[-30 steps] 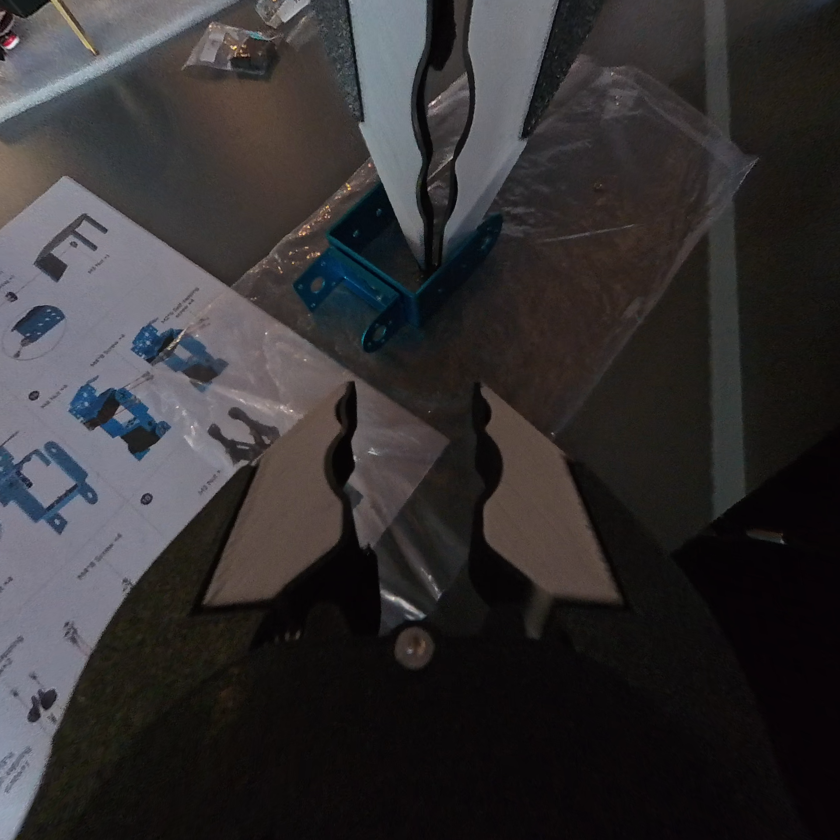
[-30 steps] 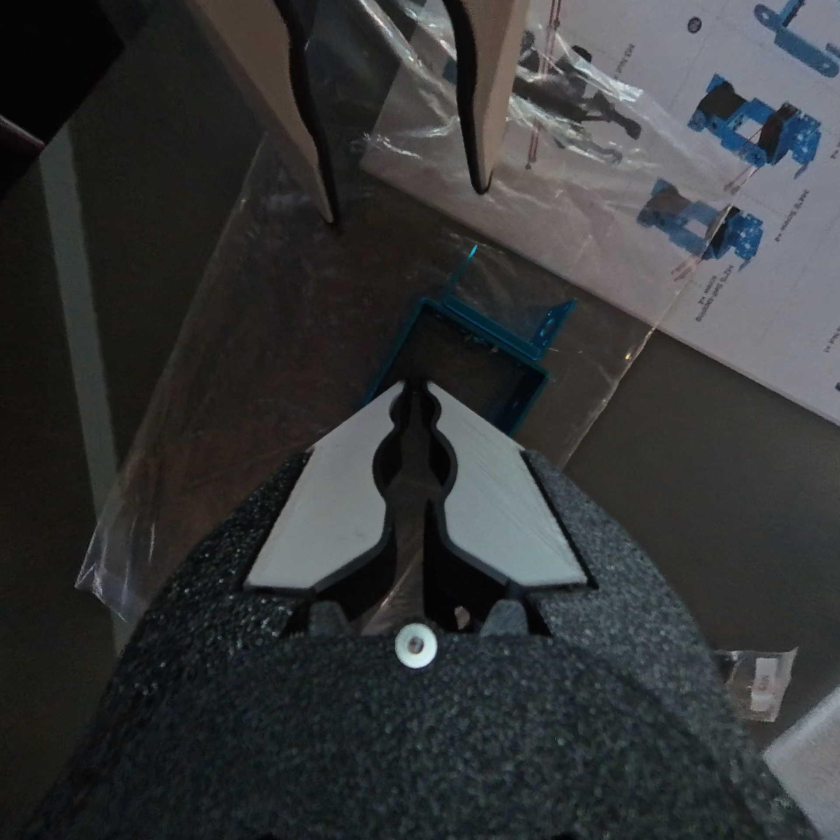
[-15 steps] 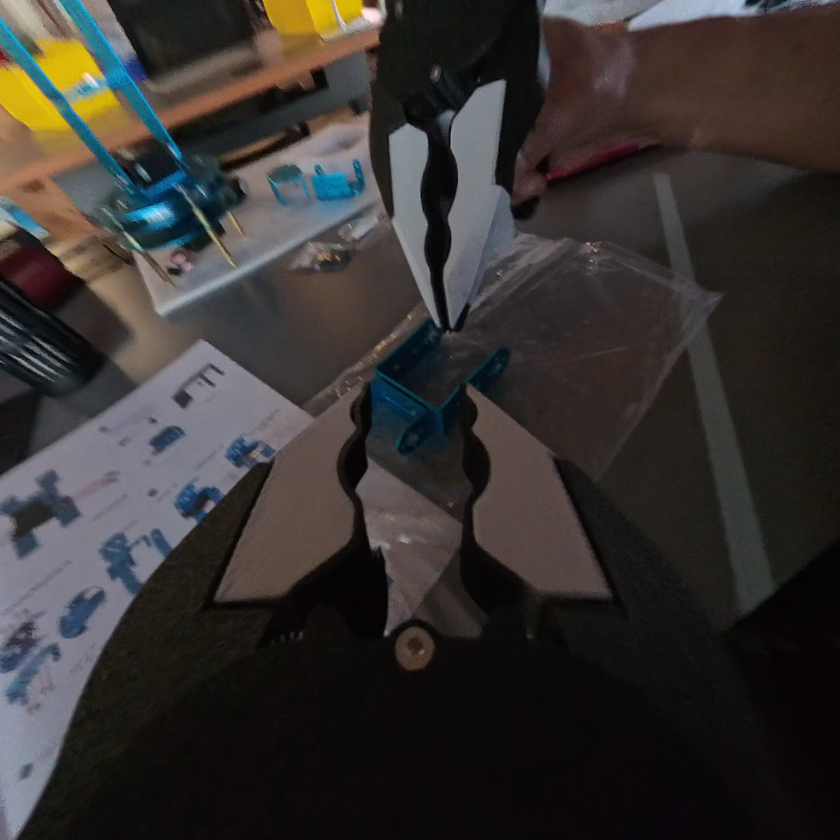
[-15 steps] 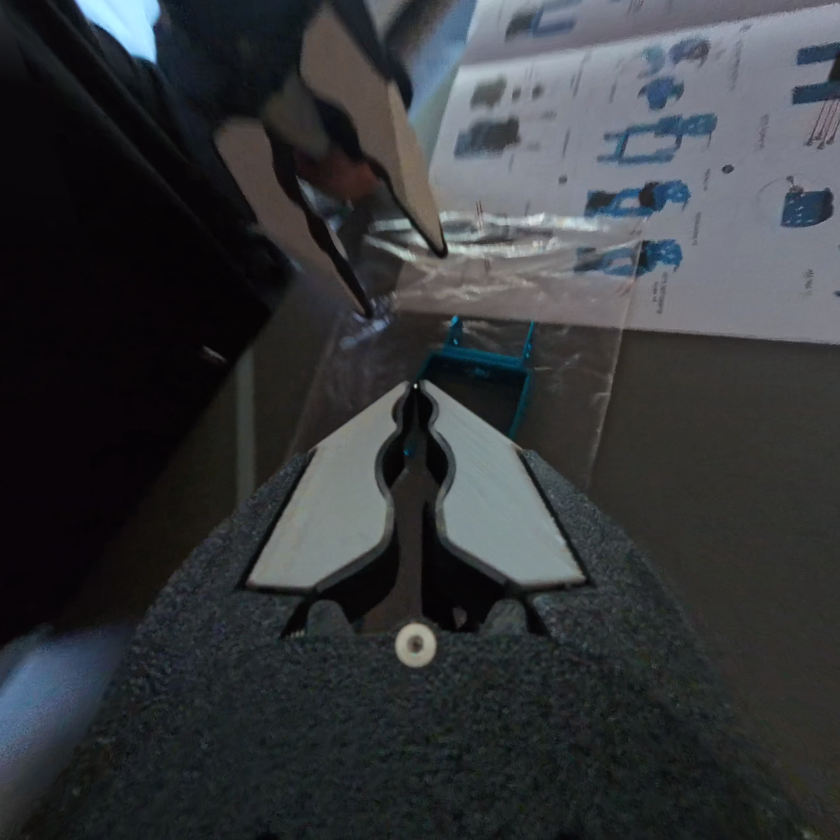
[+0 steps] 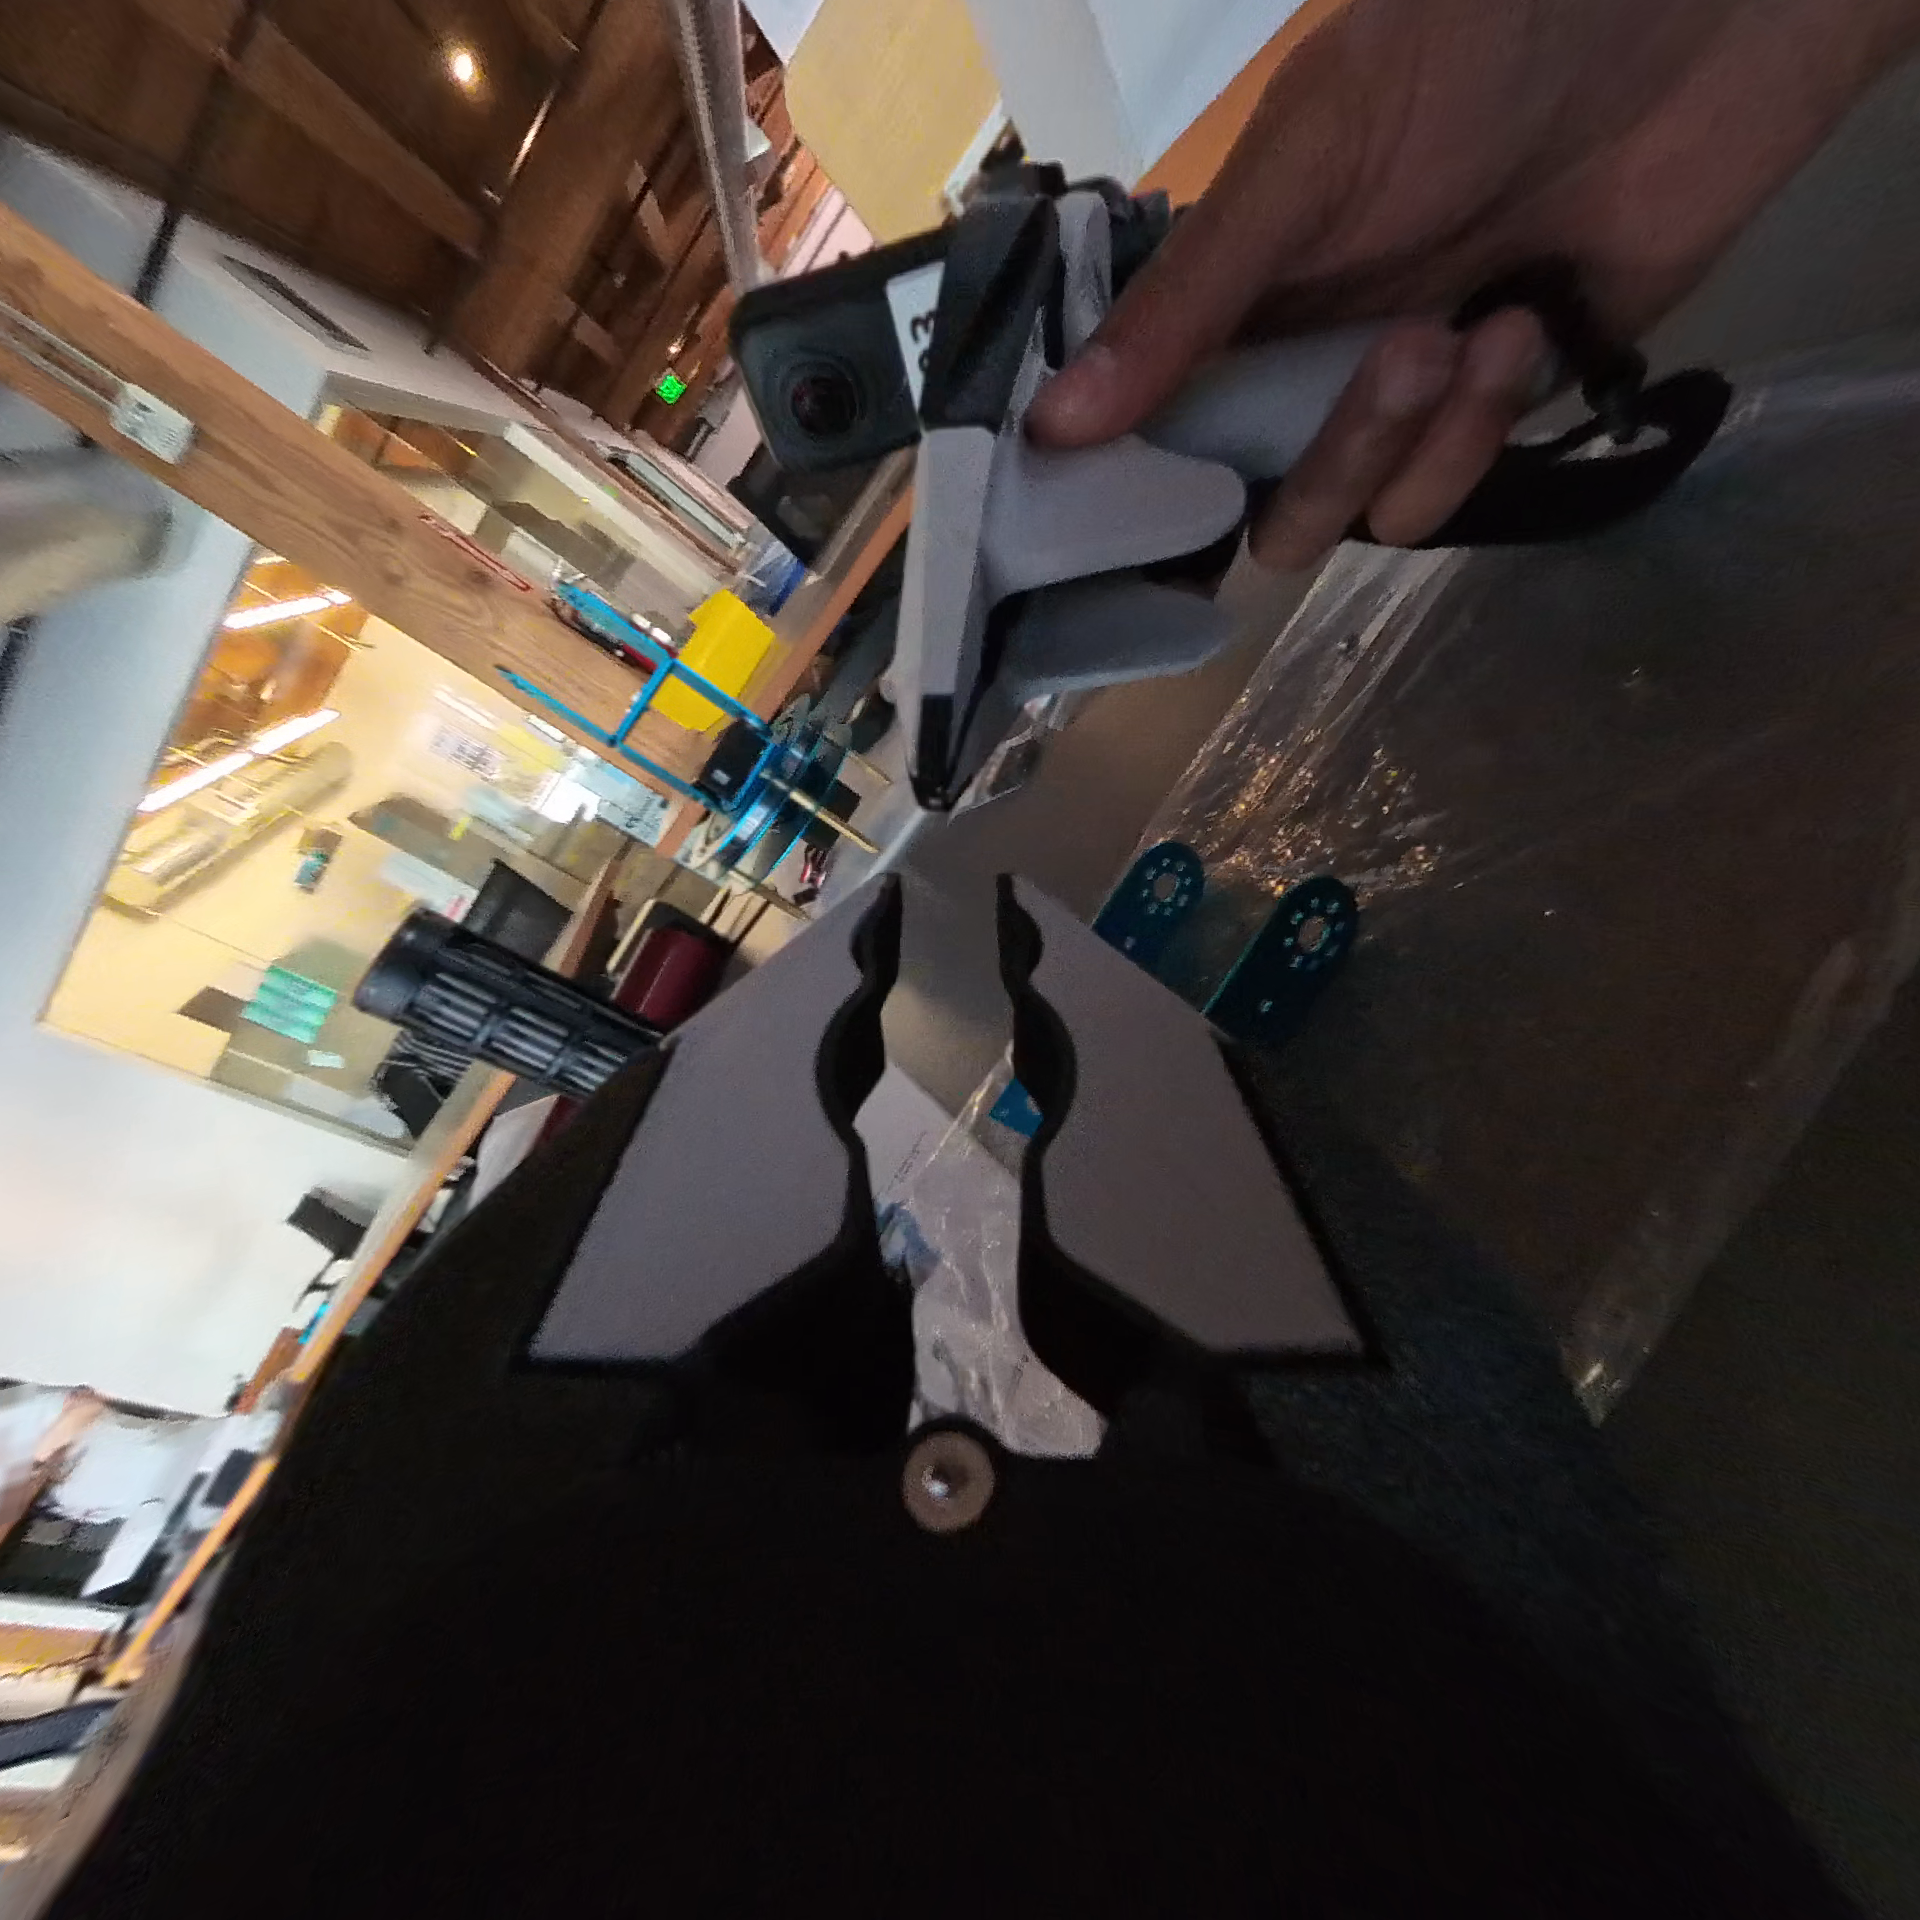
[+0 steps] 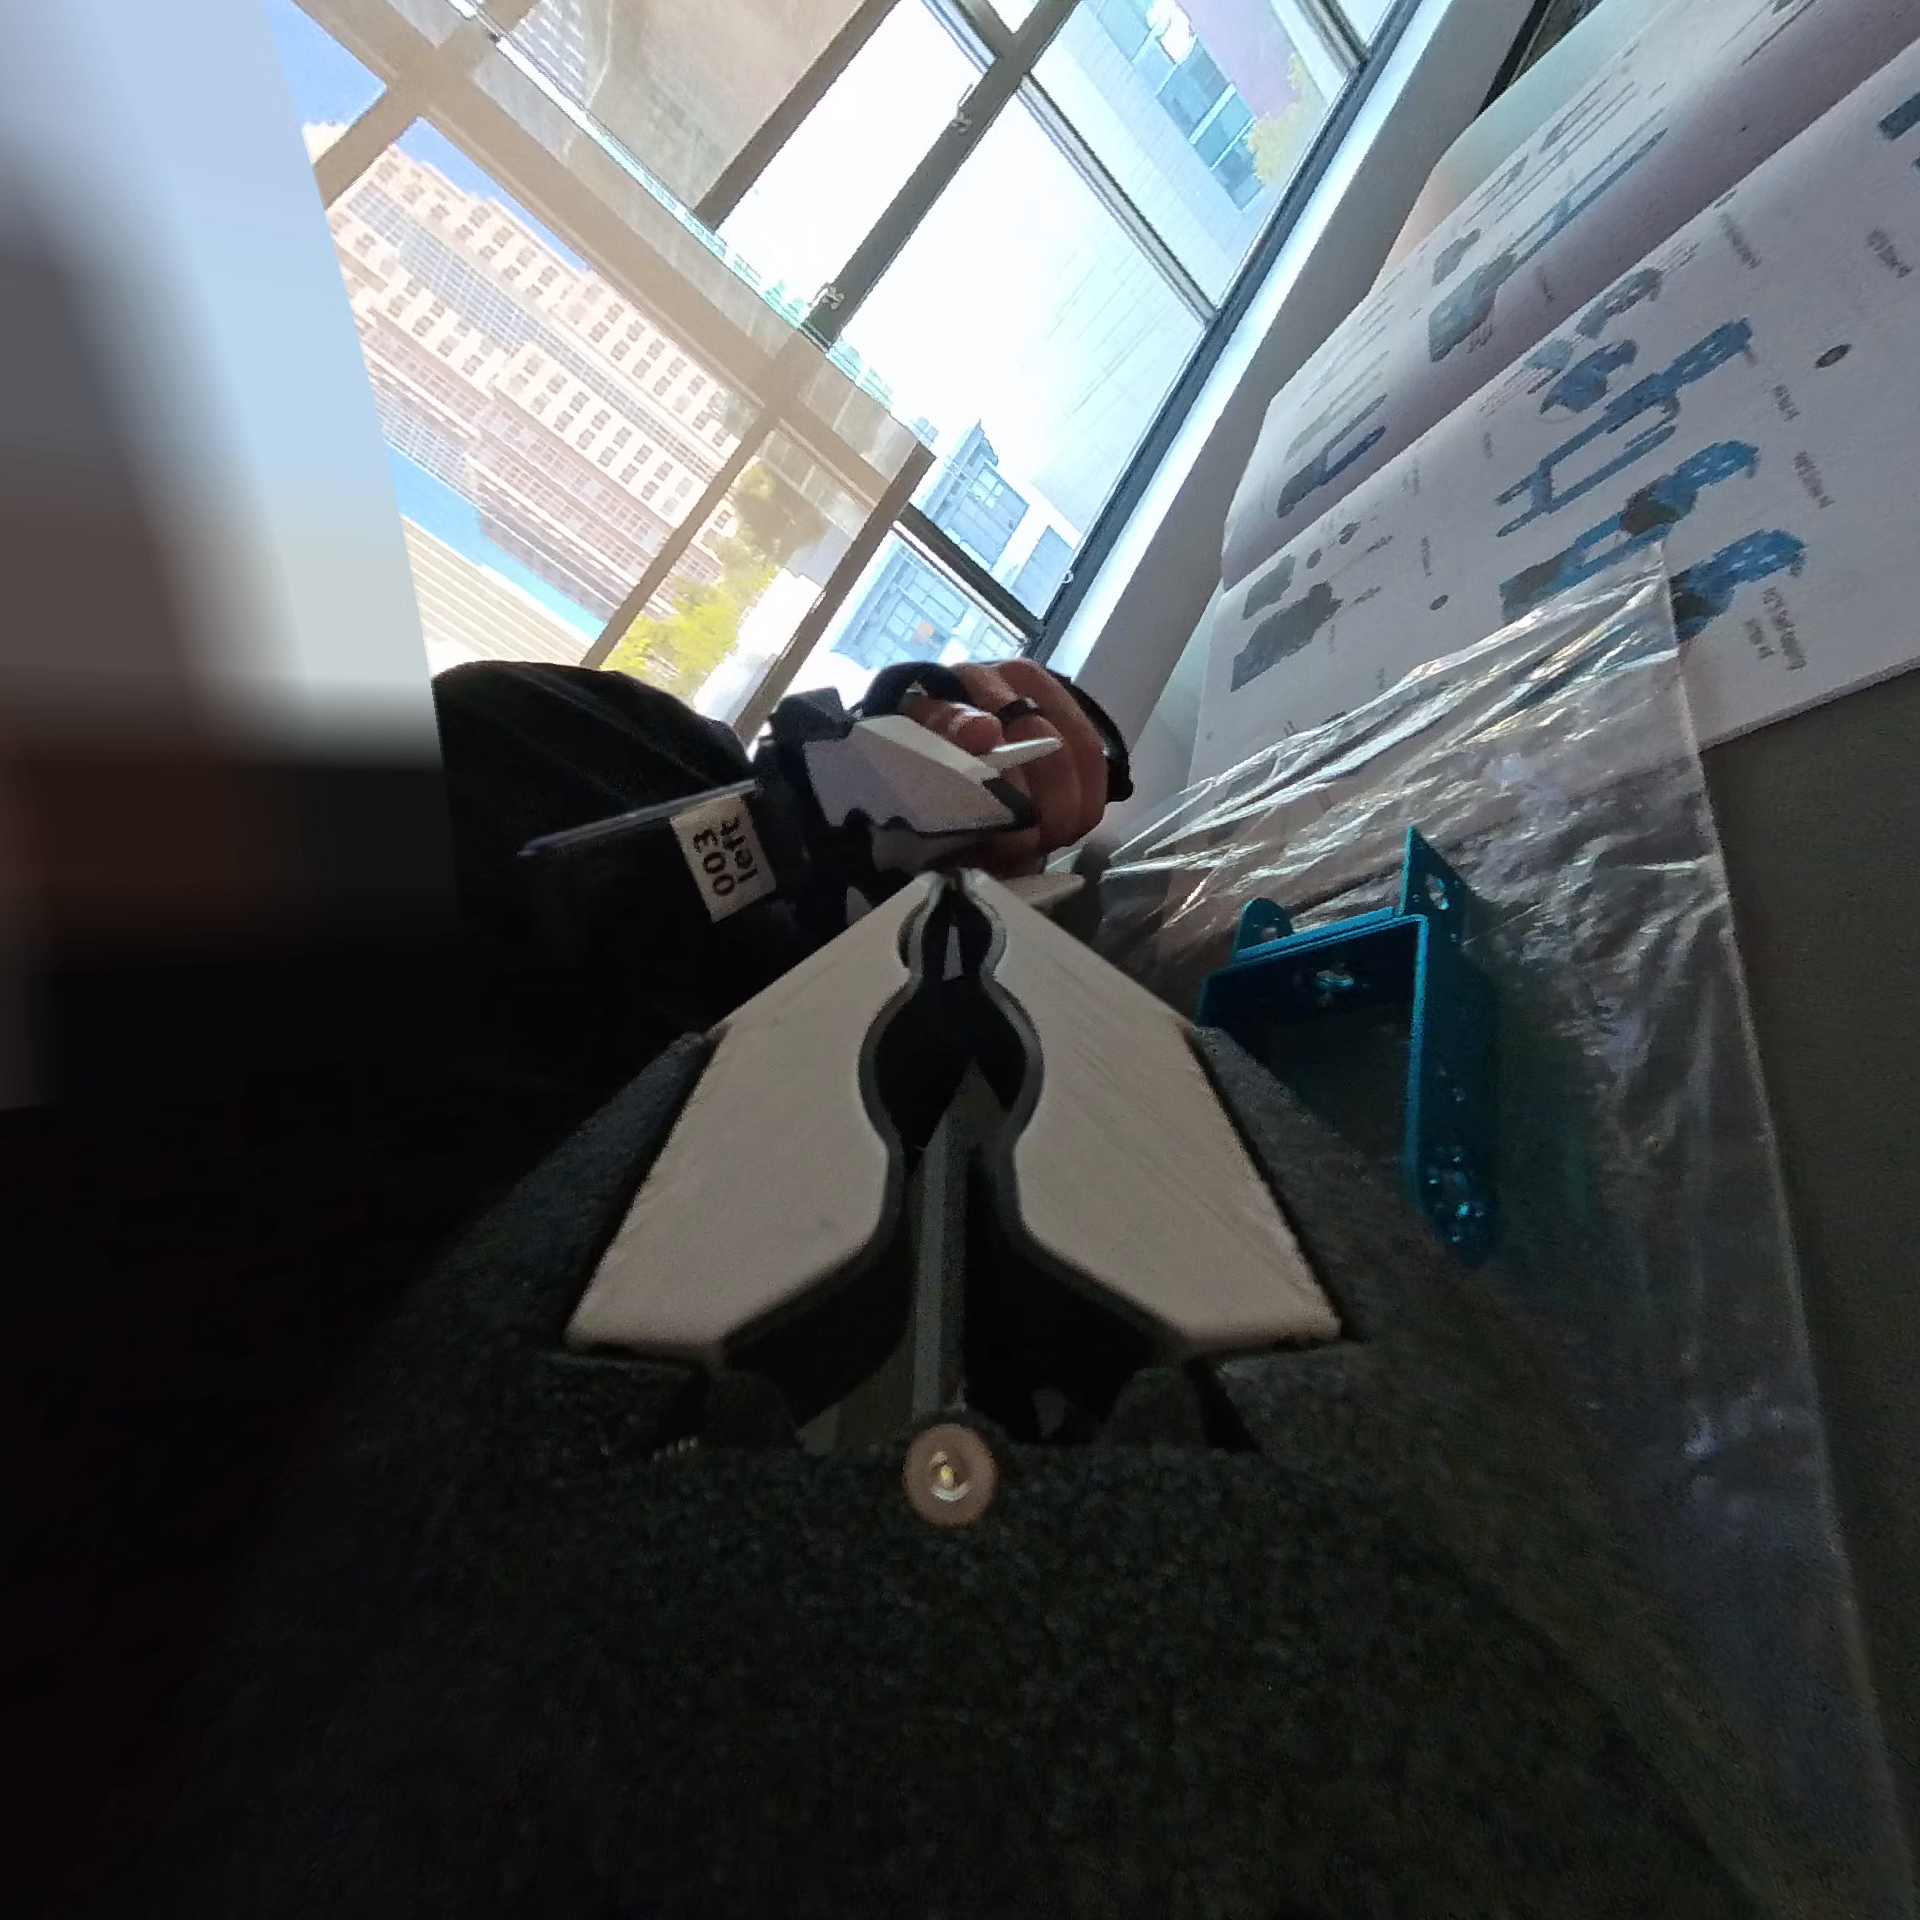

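Labelled left tongs (image 6: pixel 940 805) beside printed sheet (image 6: pixel 1662 343)

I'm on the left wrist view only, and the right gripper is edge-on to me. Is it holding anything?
Observer: No. The right wrist view shows the right gripper shut, with nothing between its fingertips.
Operator: And the blue bracket? I only see two rounded tabs behind my own finger.
Observer: The blue metal bracket is a U-shaped piece lying on the clear plastic bag, beside the right gripper's fingers, not between them.
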`<action>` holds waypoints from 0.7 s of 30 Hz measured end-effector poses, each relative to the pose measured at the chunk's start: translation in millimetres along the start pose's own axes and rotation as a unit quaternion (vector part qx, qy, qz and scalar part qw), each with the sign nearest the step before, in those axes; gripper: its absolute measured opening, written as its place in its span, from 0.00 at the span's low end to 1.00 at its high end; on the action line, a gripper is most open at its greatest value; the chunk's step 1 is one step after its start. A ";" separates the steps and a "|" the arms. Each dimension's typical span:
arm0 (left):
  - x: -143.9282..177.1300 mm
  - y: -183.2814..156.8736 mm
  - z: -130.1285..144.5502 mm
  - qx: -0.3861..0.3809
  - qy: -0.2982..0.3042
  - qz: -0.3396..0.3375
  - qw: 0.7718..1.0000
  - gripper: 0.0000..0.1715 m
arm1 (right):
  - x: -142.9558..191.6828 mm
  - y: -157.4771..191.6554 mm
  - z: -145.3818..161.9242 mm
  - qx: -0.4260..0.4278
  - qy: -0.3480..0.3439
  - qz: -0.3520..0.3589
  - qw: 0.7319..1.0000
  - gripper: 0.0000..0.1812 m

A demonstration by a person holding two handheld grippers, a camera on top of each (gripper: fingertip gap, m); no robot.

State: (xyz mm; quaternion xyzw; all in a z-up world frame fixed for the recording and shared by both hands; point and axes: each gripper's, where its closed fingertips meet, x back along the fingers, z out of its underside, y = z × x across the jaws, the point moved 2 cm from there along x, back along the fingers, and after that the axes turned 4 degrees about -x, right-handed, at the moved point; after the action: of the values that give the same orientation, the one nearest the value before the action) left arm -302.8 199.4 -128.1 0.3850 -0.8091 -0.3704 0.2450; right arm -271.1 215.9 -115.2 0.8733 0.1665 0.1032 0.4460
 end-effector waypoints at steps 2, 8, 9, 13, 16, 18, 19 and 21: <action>-0.4 -2.2 -2.1 -0.003 -0.002 -0.003 1.000 0.10 | -0.8 -0.6 1.2 0.007 0.005 0.010 1.000 0.00; 1.4 0.3 -10.6 0.003 -0.008 -0.015 1.000 0.11 | -5.6 -3.5 6.0 0.040 0.027 0.048 0.998 0.00; 0.8 0.3 -10.2 0.002 -0.005 -0.016 1.000 0.10 | -5.7 -3.9 5.8 0.040 0.026 0.050 0.998 0.00; 1.1 -1.7 -8.0 -0.002 -0.001 -0.011 1.000 0.04 | -4.2 -2.2 4.0 0.041 0.020 0.044 0.998 0.00; 1.2 -2.2 -7.0 -0.002 0.000 -0.010 1.000 0.04 | -4.5 -2.4 3.6 0.043 0.017 0.044 0.998 0.01; 1.5 -1.7 -8.0 -0.002 -0.001 -0.012 1.000 0.04 | -5.7 -2.3 4.7 0.045 0.022 0.046 0.998 0.00; 1.5 -1.3 -8.6 -0.004 -0.002 -0.014 1.000 0.04 | -5.9 -3.1 4.8 0.048 0.022 0.051 0.997 0.00; 1.4 -1.6 -9.1 -0.007 -0.001 -0.014 1.000 0.04 | -6.8 -3.1 5.8 0.052 0.026 0.055 0.997 0.00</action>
State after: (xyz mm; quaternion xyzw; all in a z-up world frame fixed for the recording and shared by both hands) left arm -296.7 193.8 -123.7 0.3945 -0.8012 -0.3798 0.2411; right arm -276.1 210.7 -121.3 0.9004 0.1346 0.1412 0.3889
